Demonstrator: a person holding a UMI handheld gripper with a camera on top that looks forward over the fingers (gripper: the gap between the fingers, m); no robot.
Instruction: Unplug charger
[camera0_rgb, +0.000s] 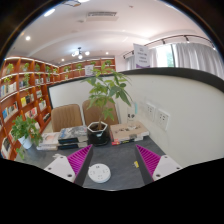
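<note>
A round white disc-shaped device (99, 173) lies on the dark grey table (125, 178), between my fingers and nearer the left one. I cannot see a cable on it. A small yellow item (119, 158) lies just right of it. My gripper (114, 160) is open, with its magenta pads (80, 158) spread wide, and it holds nothing. Wall sockets (160, 115) sit on the white partition beyond the right finger, and I cannot tell whether anything is plugged into them.
A potted plant (98, 128) stands at the table's far side. Stacked books and papers (130, 132) lie right of it and dark items (68, 140) left of it. A chair (68, 117) and bookshelves (25, 95) stand behind on the left.
</note>
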